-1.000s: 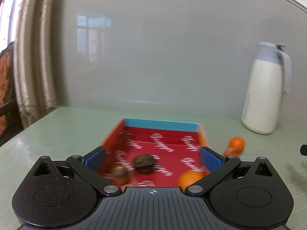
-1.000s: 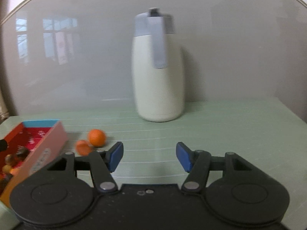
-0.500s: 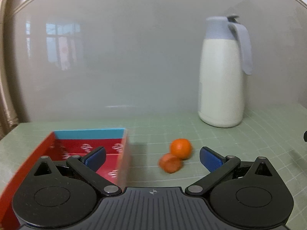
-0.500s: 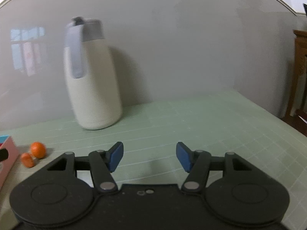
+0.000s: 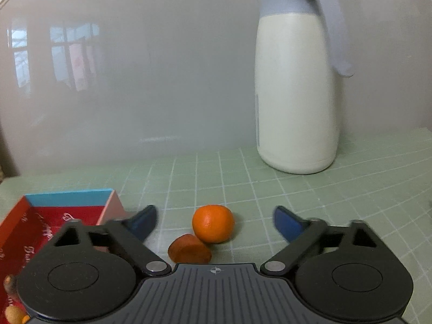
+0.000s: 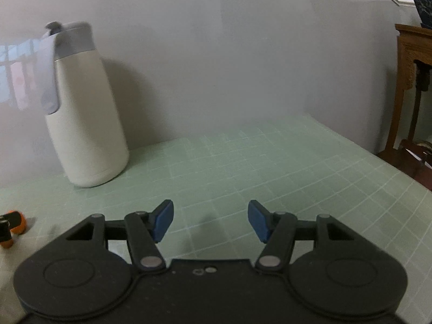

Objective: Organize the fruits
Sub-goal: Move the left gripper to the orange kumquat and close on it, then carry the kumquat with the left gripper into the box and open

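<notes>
Since the earlier frames both views have swung rightward: the red box (image 5: 54, 224), once centred between the left fingers, now sits at the lower left of the left wrist view, and the two orange fruits have come between those fingers; the left gripper (image 5: 214, 220) has just been closing a little, yet its jaws are spread wide, the blue pads clear of the fruit on either side and pinching nothing; nearest the gripper body lies the flatter, darker orange fruit (image 5: 189, 251), touching the round orange fruit (image 5: 213, 226) just behind it, both on the green gridded mat (image 5: 310, 197) beside the box's right wall; small brownish fruits (image 5: 12, 313) lie in the box's near corner, blurred and partly hidden; farther back, right of centre, a cream jug (image 5: 295, 94) with a grey lid and handle stands upright near the grey wall (image 5: 162, 54).

From the right wrist, the right gripper (image 6: 210, 220) hangs over bare mat, jaws parted with nothing between them; the orange fruits show only at the far left edge; the jug stands behind at left; dark wooden furniture (image 6: 413, 81) rises beyond the mat's right edge.
</notes>
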A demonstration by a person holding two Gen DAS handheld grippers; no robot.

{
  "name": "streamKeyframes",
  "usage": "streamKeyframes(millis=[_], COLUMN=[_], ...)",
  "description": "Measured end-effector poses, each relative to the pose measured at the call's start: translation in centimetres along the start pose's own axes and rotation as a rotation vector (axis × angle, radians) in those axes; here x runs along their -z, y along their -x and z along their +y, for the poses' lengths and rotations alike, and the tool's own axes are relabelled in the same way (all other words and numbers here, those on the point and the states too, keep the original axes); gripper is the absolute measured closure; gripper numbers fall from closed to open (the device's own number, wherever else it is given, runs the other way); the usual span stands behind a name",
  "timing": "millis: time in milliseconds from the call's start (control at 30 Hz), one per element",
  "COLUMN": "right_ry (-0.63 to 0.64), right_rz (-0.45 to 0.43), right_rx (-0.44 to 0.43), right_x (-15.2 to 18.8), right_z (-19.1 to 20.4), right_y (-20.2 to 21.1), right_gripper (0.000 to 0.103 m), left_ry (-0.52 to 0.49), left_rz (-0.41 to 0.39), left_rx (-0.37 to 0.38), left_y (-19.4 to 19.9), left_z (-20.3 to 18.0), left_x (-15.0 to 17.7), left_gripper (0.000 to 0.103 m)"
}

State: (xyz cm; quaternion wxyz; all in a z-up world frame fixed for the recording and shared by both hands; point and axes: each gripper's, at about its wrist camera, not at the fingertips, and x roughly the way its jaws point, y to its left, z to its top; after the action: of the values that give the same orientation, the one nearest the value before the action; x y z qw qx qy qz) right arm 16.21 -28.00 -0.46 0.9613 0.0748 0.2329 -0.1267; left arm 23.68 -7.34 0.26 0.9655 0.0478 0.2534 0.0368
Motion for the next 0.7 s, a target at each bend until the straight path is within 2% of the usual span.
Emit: streamKeyframes(millis=[233,333,367,433,700], right_ry=[-0.004,-0.005,-0.004,0.003,-0.012], right_rz=[-0.011,-0.010,-0.008,-0.011,-0.007], right_rx=[0.035,0.036,0.033,0.035,0.023], right_x=[-0.4,-0.5,-0.4,-0.4,-0.2], right_z=[-1.0,-1.3,-1.4,-1.4,-1.9], right_y=[-1.3,-1.5,-1.6,-1.6,-1.0], right_gripper=[0.041,0.041,0.040,0.040,0.039], left_ry=[-0.015,-0.018,-0.018,-0.029,-0.015], left_rz=[0.051,0.078,0.068,0.068,0.054], left_rx=[0.001,-0.005,-0.007,-0.023,-0.006], left_y=[-2.5,-3.5,-3.3,-3.2,-1.4], left_z=[-0.8,-1.0,-0.9,-1.0,-0.7], left_x=[0.0,-0.1,-0.1,-0.1,0.2], left_gripper=[0.022,0.036,0.052,0.062,0.062])
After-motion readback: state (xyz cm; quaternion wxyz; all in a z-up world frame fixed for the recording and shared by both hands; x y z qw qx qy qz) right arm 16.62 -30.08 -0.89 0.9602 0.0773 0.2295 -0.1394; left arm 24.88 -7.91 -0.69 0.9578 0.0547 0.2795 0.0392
